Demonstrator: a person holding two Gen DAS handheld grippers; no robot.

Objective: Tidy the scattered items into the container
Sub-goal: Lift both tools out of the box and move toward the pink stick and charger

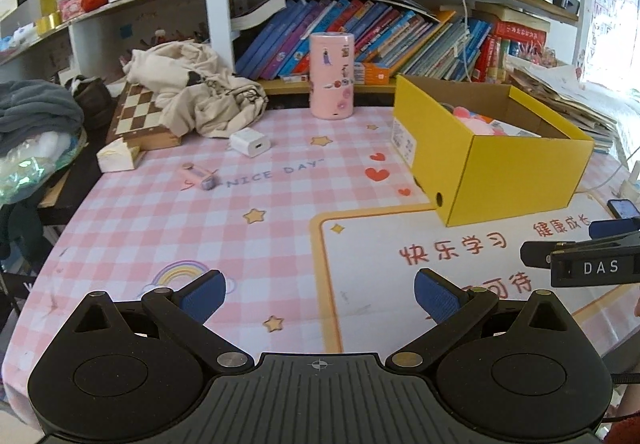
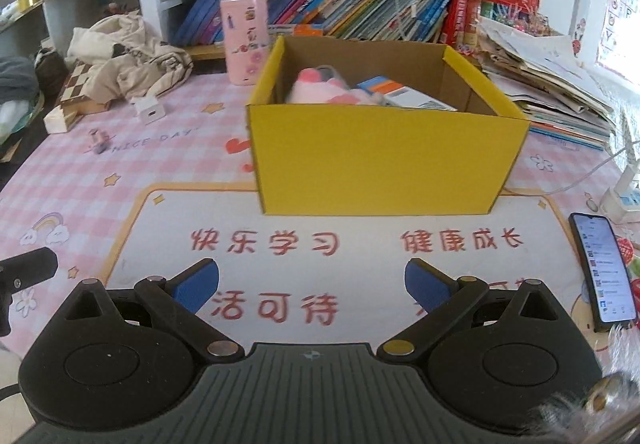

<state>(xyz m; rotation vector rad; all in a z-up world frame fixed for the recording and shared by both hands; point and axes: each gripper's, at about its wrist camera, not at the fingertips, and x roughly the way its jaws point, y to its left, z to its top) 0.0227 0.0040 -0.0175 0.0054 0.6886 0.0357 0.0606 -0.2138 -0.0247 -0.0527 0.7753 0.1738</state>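
Note:
A yellow cardboard box stands open on the pink checked table mat, holding a pink plush toy and a blue-orange packet. Left of the box lie a white charger cube and a small pink stamp-like item. A pink cylinder with stickers stands upright behind them. My left gripper hovers open over the near mat, with nothing between its fingers. My right gripper is open in front of the box, also holding nothing.
A chessboard box under crumpled beige cloth sits at the back left. Bookshelves run along the back. Stacked papers lie right of the box. A lit phone and a power strip lie at the right edge.

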